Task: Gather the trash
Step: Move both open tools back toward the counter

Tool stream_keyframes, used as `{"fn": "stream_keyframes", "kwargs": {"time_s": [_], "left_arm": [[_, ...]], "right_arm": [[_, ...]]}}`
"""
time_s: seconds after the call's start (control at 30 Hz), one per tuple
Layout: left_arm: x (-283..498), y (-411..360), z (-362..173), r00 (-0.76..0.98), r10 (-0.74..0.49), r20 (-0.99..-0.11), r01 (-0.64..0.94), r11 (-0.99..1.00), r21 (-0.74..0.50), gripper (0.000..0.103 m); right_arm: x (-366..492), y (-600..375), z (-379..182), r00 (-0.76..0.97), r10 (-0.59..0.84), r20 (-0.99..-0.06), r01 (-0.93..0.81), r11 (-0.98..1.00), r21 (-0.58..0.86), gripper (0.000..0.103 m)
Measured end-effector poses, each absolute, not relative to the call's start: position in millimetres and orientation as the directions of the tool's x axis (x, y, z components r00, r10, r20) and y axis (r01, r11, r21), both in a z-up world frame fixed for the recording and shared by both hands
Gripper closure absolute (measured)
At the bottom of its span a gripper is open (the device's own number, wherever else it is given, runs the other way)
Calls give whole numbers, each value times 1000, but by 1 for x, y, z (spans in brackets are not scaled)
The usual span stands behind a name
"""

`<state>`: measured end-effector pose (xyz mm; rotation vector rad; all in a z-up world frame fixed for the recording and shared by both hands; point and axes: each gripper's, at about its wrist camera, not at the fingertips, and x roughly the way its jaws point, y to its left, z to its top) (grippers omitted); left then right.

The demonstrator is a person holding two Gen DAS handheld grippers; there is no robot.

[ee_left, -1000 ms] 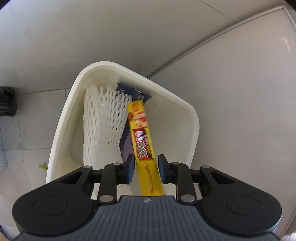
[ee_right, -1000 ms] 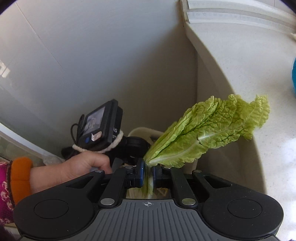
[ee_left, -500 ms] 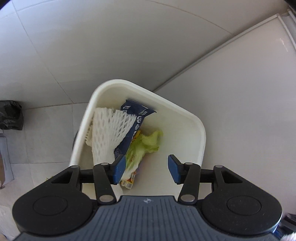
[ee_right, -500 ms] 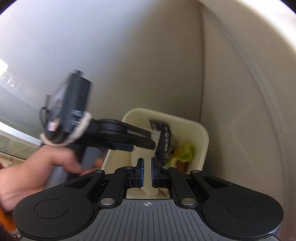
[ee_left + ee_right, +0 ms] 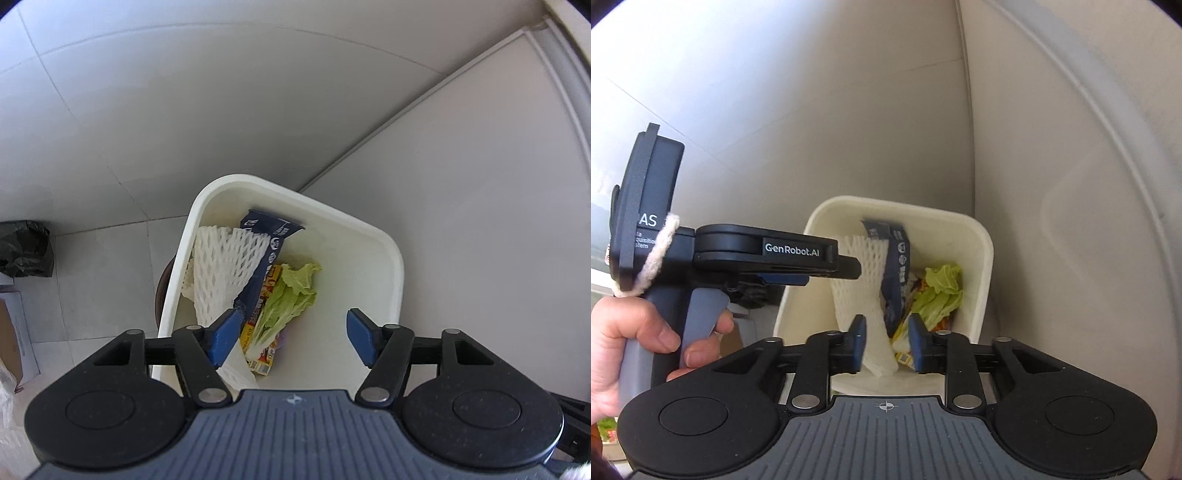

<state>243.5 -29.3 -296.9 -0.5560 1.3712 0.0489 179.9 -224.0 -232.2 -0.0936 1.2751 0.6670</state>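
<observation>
Nearest the lens, the left hand-held gripper (image 5: pixel 290 338) hangs over the white bin (image 5: pixel 395 280) with its jaws spread wide and nothing between them; they have just been opening, which fits a drop straight into the bin below. The right hand-held gripper (image 5: pixel 886 341) has also just been parting its jaws and holds nothing, poised above the same opening. Down in the bin lie the lettuce leaf (image 5: pixel 286 299), on top of a yellow wrapper (image 5: pixel 264 325), beside a dark blue packet (image 5: pixel 264 258) and a white foam net (image 5: pixel 225 269). The wrapper's far end is hidden, probably under the leaf. The bin stands on the floor against a pale wall.
</observation>
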Motion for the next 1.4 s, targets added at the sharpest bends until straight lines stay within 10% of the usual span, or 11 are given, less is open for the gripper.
{"fn": "stream_keyframes", "kwargs": {"time_s": [0.7, 1.4], "left_arm": [[226, -21, -187, 420, -287, -861, -254, 873, -416, 1], [260, -65, -79, 590, -322, -740, -58, 898, -436, 1]], "right_arm": [[136, -263, -141, 315, 476, -821, -519, 811, 271, 29], [150, -388, -57, 692, 322, -647, -211, 946, 246, 14]]}}
